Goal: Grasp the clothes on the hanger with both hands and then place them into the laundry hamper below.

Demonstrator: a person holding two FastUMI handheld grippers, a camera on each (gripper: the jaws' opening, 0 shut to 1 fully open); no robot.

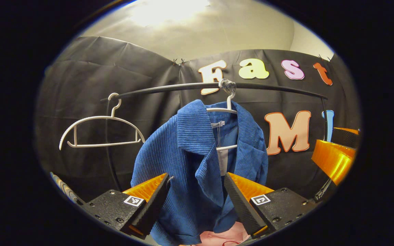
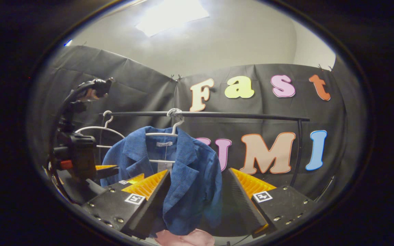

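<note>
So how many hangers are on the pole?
2. An empty white hanger hangs toward the left end of the black rail. The other hanger holds the blue jacket near the middle. More could be hidden.

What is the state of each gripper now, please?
Left gripper: open, holding nothing; the blue jacket hangs ahead between its fingers.
Right gripper: open, holding nothing, facing the same jacket.
</note>
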